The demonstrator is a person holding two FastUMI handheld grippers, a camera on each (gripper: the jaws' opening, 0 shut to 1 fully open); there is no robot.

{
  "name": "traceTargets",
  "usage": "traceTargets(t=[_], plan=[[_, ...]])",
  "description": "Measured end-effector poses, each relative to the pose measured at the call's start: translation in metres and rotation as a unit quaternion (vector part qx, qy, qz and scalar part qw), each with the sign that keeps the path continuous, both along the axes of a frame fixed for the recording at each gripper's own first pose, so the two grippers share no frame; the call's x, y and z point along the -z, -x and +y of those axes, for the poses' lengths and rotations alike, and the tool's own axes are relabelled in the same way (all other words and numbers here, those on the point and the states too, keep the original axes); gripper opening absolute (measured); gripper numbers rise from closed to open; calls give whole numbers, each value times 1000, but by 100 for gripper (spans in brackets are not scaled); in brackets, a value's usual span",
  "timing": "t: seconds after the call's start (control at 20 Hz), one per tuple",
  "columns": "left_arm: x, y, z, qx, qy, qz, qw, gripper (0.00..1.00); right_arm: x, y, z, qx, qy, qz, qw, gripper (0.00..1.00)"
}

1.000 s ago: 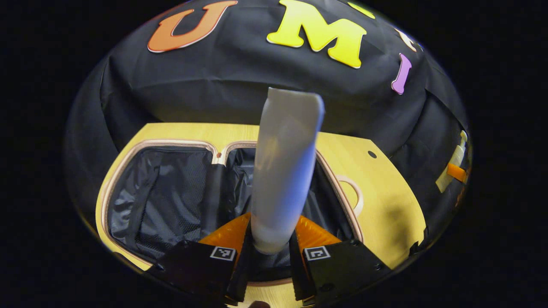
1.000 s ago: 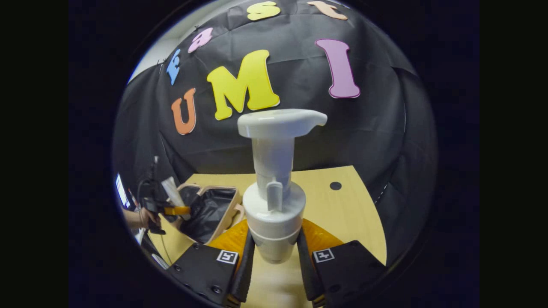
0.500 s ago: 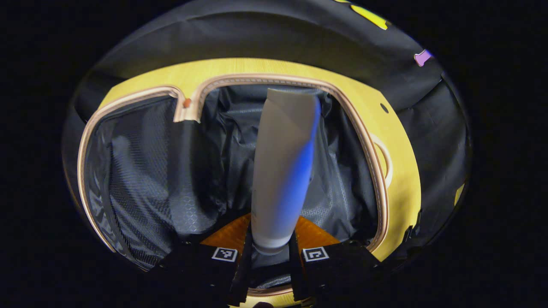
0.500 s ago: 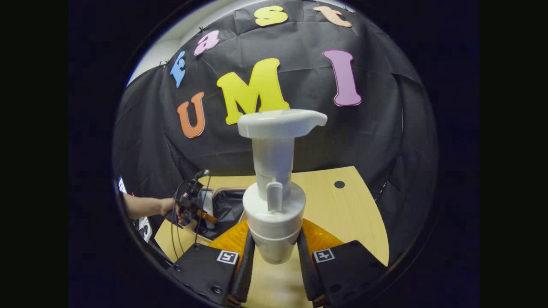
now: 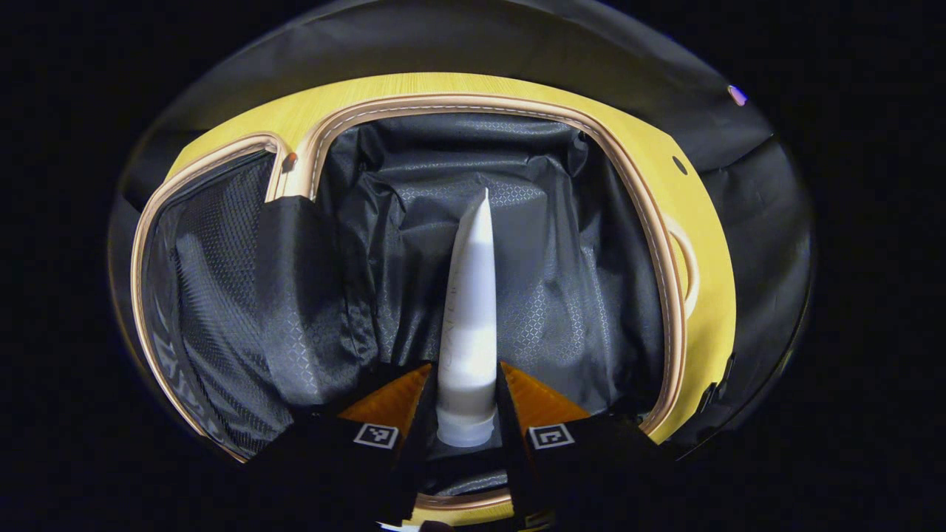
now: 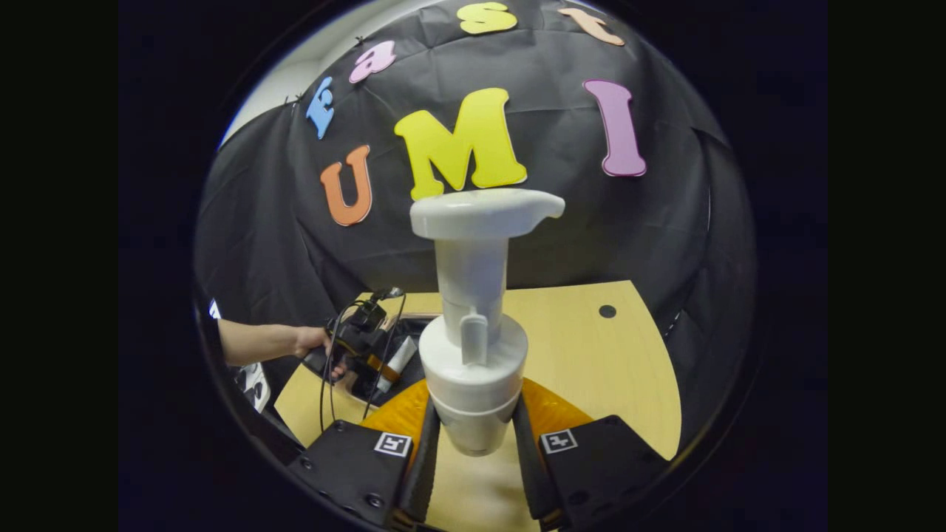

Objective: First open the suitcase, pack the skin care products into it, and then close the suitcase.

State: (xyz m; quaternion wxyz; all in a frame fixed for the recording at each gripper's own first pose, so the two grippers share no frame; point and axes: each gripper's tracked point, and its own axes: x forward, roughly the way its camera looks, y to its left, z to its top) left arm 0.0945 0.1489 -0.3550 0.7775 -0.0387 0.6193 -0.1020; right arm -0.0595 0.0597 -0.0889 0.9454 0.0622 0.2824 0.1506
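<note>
The suitcase (image 5: 654, 244) lies open on the table, its tan rim around a black lining. My left gripper (image 5: 465, 414) is shut on a white tube (image 5: 471, 310) near its cap end; the tube points down into the right half of the case, edge-on. In the right gripper view my right gripper (image 6: 473, 436) is shut on a white pump bottle (image 6: 473, 318), held upright above the table. Farther off at the left of that view a hand (image 6: 314, 343) holds the left gripper (image 6: 388, 366) with the tube (image 6: 399, 355) over the case.
The left half of the suitcase has a black mesh pocket (image 5: 214, 295). The light wooden table (image 6: 591, 362) has a small dark hole (image 6: 607, 311) at its far right. Black cloth walls close in the back and sides.
The left gripper has sunk closer to the open suitcase and twisted the tube, which now shows edge-on instead of flat. The right gripper with the pump bottle has barely shifted.
</note>
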Motion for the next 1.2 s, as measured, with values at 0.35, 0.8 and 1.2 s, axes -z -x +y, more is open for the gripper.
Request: traceTargets(t=[0.35, 0.8, 1.2], plan=[[-67, 29, 34, 33, -107, -164, 980, 89, 12, -26, 63, -63, -14, 23, 998, 46], [-127, 135, 53, -148, -31, -324, 934, 97, 84, -58, 185, -142, -25, 187, 972, 46], [-118, 213, 98, -318, 35, -308, 896, 97, 189, -101, 228, -62, 6, 355, 933, 47]])
